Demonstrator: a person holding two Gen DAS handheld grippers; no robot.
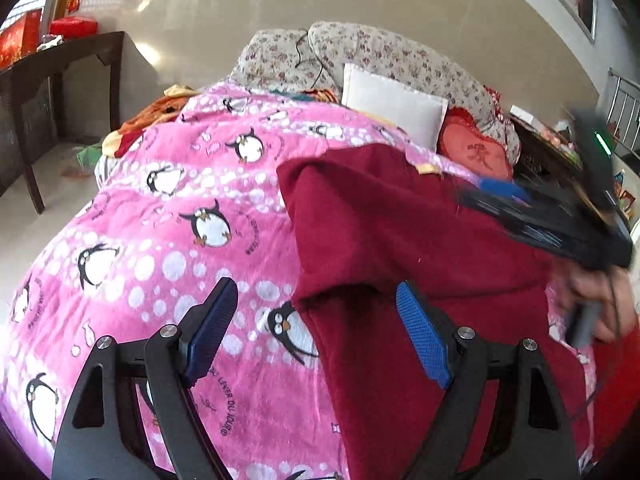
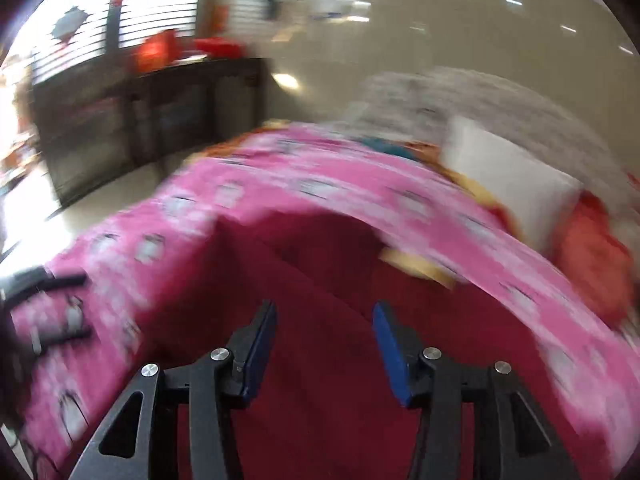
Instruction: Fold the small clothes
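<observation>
My left gripper (image 1: 316, 320) hovers low over the bed, jaws spread wide, nothing between the pads. Its left pad sits over the pink blanket (image 1: 168, 216), its right pad over the left edge of the garment (image 1: 400, 240); can't tell if either touches the fabric.

The garment, dark red and fleecy, lies on the blanket with a folded flap on top and its left edge running down toward the camera.

My right gripper (image 2: 324, 344) is pointed forward over the middle of the garment (image 2: 320, 420), jaws open about halfway, holding nothing. That view is badly smeared. In the left wrist view the right gripper (image 1: 540, 216) comes in from the right edge as a dark blur above the garment, with my right hand (image 1: 600, 300) gripping its handle just below, also blurred.

White pillow (image 1: 392, 108) and red cushion (image 1: 476, 152) sit at the far end of the bed. Dark side table (image 1: 60, 64) stands on the floor at left.
</observation>
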